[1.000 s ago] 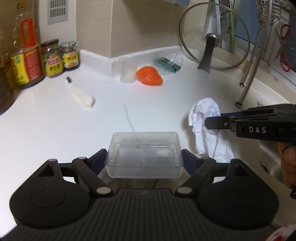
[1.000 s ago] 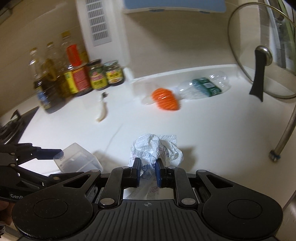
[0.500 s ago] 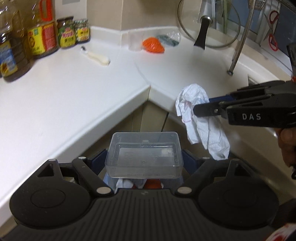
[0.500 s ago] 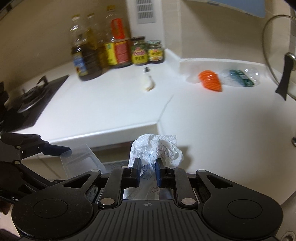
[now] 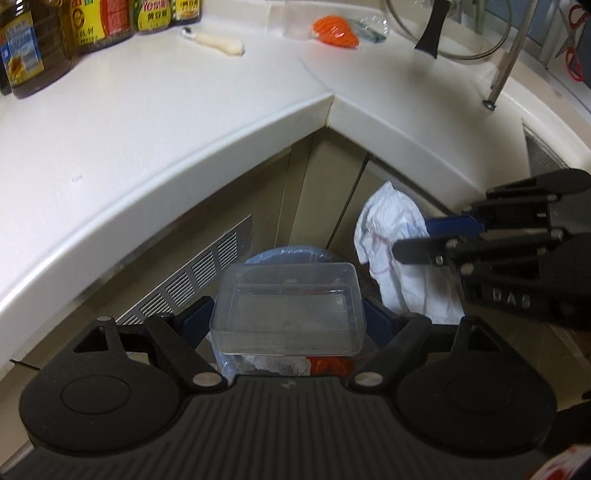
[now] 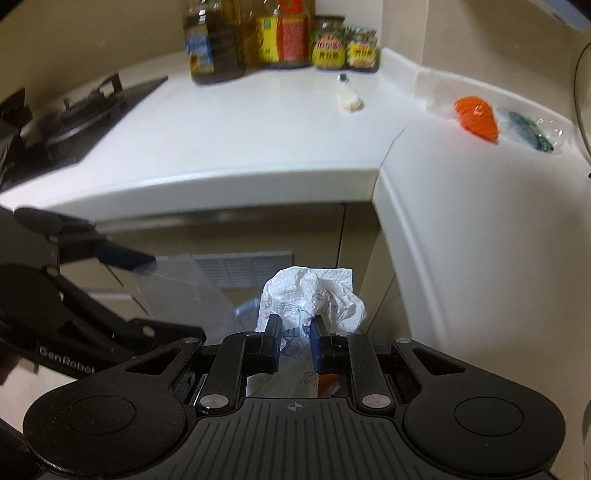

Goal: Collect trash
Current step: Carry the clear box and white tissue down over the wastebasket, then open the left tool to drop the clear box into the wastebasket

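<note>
My left gripper (image 5: pixel 288 314) is shut on a clear plastic box (image 5: pixel 288 295), one finger on each short side. The box hangs over a bin lined with a blue bag (image 5: pixel 284 254), where white paper and something orange lie. To the right, my right gripper (image 5: pixel 413 236) is shut on a crumpled white tissue (image 5: pixel 388 229), which hangs beside the bin. In the right wrist view the tissue (image 6: pixel 310 291) sticks up between the narrow fingers of the right gripper (image 6: pixel 294 332). The left gripper (image 6: pixel 173 299) and its box (image 6: pixel 184 291) are at the left.
The white corner counter (image 5: pixel 184 122) juts out above the bin. On it lie an orange net (image 5: pixel 334 31), a crushed plastic bottle (image 6: pixel 530 129), a white-handled tool (image 5: pixel 219 40), jars and oil bottles (image 6: pixel 288 33). A stove (image 6: pixel 77 114) sits left, a cabinet vent grille (image 5: pixel 192 280) below.
Both grippers have pulled back off the counter and sunk in front of the cabinet, over the bin. The box and the tissue are still gripped as before.
</note>
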The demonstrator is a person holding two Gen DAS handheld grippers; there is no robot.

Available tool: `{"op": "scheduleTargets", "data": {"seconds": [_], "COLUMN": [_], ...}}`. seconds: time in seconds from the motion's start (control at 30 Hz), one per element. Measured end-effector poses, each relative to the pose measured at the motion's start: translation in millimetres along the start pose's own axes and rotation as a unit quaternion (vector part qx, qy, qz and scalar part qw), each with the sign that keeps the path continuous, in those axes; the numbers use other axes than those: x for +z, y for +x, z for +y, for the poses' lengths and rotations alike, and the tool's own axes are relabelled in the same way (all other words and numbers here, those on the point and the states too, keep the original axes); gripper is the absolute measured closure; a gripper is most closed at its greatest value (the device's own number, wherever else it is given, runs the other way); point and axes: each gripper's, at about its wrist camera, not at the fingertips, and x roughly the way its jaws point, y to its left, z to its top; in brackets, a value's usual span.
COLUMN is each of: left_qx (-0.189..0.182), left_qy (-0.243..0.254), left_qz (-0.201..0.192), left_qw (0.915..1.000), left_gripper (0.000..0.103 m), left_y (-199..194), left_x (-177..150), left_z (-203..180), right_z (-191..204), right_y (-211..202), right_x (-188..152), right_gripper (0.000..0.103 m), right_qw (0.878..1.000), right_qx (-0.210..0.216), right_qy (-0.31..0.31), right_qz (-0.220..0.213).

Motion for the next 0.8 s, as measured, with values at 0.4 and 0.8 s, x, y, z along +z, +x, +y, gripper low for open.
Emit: {"op": "scheduleTargets", "data": {"seconds": [0.4,0.8], "left_qx": [0.012,0.020], "left_qy": [-0.033,-0.051], "left_qz": [0.041,0.053], "left_qw": [0.9985,0.9971], "left_gripper": [0.019,0.019], "left_y": [37,62], "left_x": [-7,-10], "left_z": [11,20], "right_z": [-1,-1], "right_y": [40,66], "right_x": [-23,-35], "right_gripper": [0.086,0.086], "right_qw": [0.998,0.996], "right_qx": [-0.009,-0.018], "right_qy": [-0.020,-0.036], "right_qz": [0.059,0.082]}}
